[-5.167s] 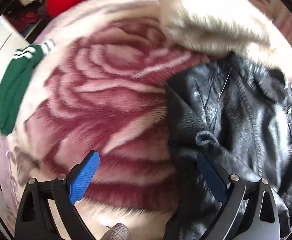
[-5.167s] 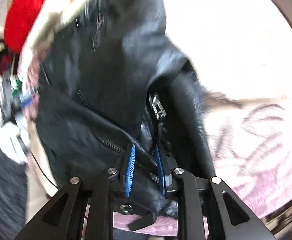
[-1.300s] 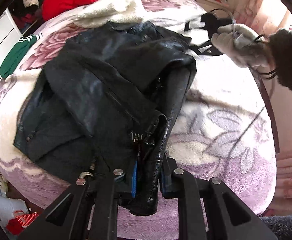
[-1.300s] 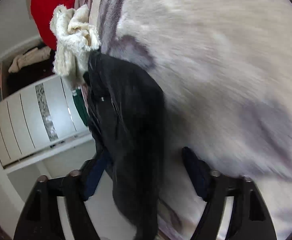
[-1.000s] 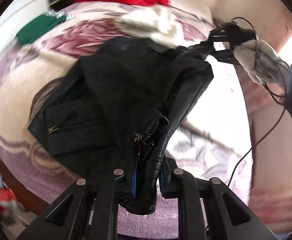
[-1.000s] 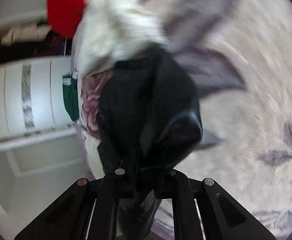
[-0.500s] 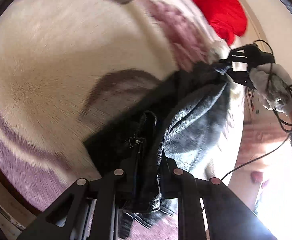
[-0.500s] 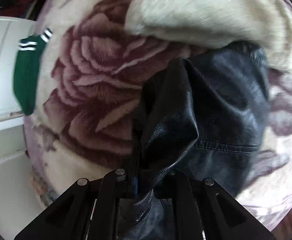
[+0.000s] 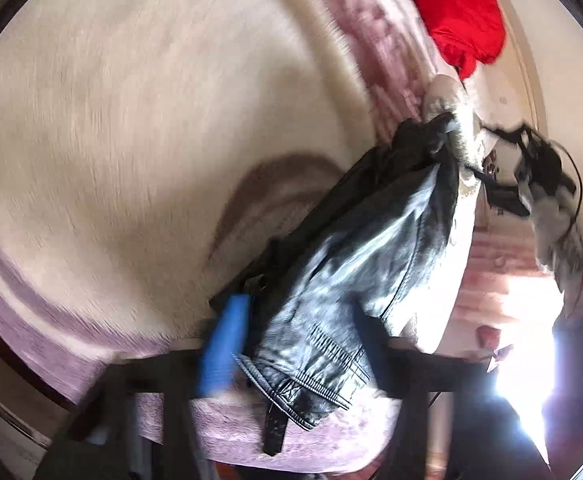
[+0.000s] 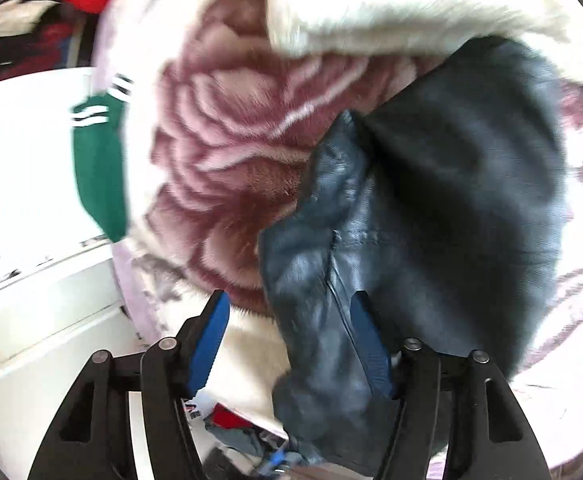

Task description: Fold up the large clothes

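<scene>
Blue pads on both grippers have just been spreading apart, so this looks like the let-go at the end of a fold: the left gripper (image 9: 291,344) has its jaws wide with the jacket (image 9: 355,272) hem lying loose between them, not pinched, and the right gripper (image 10: 291,344) is the same deal, jaws apart with a bunched black leather edge sitting between the pads, one pad maybe brushing it but nothing squeezed. The jacket itself is dumped in a doubled-over heap on the rose blanket (image 10: 231,168) near the bed's edge, and it's pretty lumpy, so I'd guess the fold is only partway there. Next move probably means backing both grippers out without dragging the leather along, then finding a clean edge or corner to grab for another fold or a bit of flattening; stiff leather will likely spring back, so a firm pinch on a seam seems smart. Around it: a cream fluffy thing (image 10: 411,12) sits right against the jacket's far end and could get caught in the next fold, a red garment (image 9: 459,12) lies further up the bed, and a green garment (image 10: 99,168) hangs off the side, well clear. From the left view you can also see the gloved hand (image 9: 555,224) with cables trailing.
</scene>
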Available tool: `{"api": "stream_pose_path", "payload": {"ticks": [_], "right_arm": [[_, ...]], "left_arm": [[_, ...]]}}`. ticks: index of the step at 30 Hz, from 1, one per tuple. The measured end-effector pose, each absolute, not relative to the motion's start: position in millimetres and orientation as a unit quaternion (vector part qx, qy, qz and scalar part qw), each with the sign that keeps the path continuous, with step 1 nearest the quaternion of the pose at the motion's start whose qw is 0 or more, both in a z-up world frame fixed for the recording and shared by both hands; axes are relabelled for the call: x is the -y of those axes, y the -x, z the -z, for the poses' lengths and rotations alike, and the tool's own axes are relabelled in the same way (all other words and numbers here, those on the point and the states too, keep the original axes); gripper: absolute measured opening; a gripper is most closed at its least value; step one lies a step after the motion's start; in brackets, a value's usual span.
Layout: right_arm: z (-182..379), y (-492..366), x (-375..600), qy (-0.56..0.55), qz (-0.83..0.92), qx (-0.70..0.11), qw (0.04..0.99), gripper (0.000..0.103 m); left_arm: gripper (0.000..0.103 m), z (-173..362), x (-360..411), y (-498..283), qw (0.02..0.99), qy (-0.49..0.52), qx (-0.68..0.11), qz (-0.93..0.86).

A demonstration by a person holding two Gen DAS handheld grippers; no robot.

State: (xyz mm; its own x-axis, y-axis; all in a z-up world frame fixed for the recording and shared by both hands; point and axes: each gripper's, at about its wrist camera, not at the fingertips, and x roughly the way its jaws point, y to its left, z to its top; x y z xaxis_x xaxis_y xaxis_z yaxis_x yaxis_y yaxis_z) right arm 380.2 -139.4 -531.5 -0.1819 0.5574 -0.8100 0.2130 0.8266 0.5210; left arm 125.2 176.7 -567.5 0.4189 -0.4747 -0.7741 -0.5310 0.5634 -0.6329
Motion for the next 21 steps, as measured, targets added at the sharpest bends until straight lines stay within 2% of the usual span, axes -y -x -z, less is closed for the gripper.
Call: {"api": "stream_pose_path", "payload": {"ticks": [4, 5, 6, 7, 8, 9, 11, 13, 16, 17, 18, 21], "right_arm": [[514, -355, 196, -0.246, -0.122, -0.728, 0.629, 0.067], [519, -348, 210, -0.245, -0.113, -0.728, 0.631, 0.067], [523, -343, 220, -0.249, -0.108, -0.727, 0.631, 0.067], [528, -338, 230, -0.256, -0.103, -0.725, 0.631, 0.067], [534, -332, 242, -0.265, -0.092, -0.720, 0.635, 0.063], [538, -328, 249, -0.272, -0.089, -0.714, 0.639, 0.045], [554, -329, 253, -0.288, -0.112, -0.707, 0.637, 0.028], [557, -338, 251, -0.283, -0.150, -0.691, 0.648, 0.028], [566, -364, 244, -0.264, -0.168, -0.672, 0.671, 0.028], [575, -376, 247, -0.247, -0.151, -0.669, 0.685, 0.018], [589, -386, 250, -0.233, -0.129, -0.675, 0.689, 0.000], [622, -400, 259, -0.250, -0.094, -0.708, 0.654, 0.000]], "left_arm": [[0.067, 545, -176, -173, 0.743, 0.424, -0.518, 0.008], [0.064, 538, -168, -196, 0.755, 0.414, -0.509, 0.020], [0.058, 533, -159, -218, 0.765, 0.404, -0.500, 0.036], [0.044, 531, -151, -236, 0.774, 0.392, -0.495, 0.049], [0.014, 536, -147, -252, 0.774, 0.384, -0.499, 0.061], [0.010, 541, -131, -281, 0.772, 0.366, -0.514, 0.079], [0.011, 556, -117, -317, 0.768, 0.341, -0.537, 0.083], [0.011, 579, -111, -339, 0.762, 0.317, -0.560, 0.070], [0.004, 620, -114, -357, 0.741, 0.307, -0.594, 0.056], [0.004, 627, -121, -355, 0.735, 0.323, -0.593, 0.063], [0.003, 630, -129, -352, 0.725, 0.349, -0.590, 0.069], [0.004, 613, -142, -346, 0.705, 0.382, -0.594, 0.065]]}}
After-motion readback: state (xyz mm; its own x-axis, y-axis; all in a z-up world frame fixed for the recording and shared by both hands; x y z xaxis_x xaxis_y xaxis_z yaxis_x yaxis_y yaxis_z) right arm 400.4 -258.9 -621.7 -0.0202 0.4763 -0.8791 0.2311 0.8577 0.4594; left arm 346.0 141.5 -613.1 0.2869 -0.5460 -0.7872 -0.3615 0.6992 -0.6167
